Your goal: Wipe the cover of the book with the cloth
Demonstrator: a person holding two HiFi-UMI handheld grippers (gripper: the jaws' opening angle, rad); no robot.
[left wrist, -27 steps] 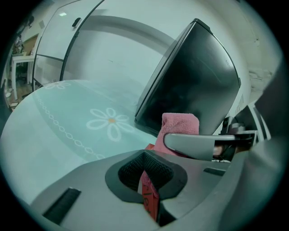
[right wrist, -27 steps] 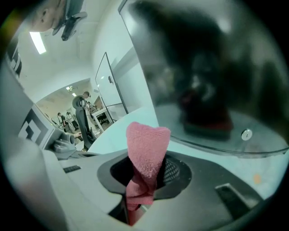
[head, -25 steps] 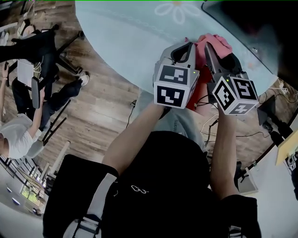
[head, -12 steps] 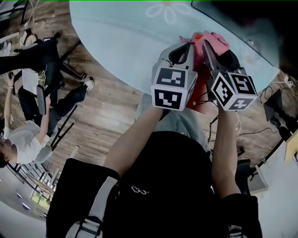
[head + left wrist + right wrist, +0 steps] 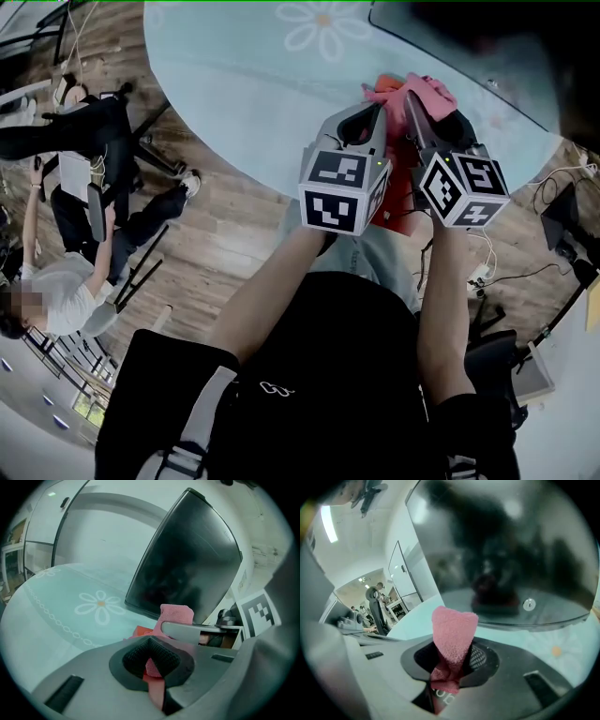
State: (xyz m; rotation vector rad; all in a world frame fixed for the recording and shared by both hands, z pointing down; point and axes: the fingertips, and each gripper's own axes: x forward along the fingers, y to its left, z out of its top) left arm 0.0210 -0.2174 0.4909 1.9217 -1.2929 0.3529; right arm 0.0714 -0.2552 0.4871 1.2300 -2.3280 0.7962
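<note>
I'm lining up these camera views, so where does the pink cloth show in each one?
Head view: pink cloth upper right of centre.
Left gripper view: just right of centre, below the dark panel.
Right gripper view: centre, upright between the right gripper's shut jaws.
Shared landmark: the dark panel behind it.

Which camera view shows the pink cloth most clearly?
The right gripper view: the cloth stands upright, pinched between the jaws of the right gripper, and its texture is plain to see. The head view shows it bunched and partly hidden behind that gripper. The left gripper view shows only a corner.
</note>
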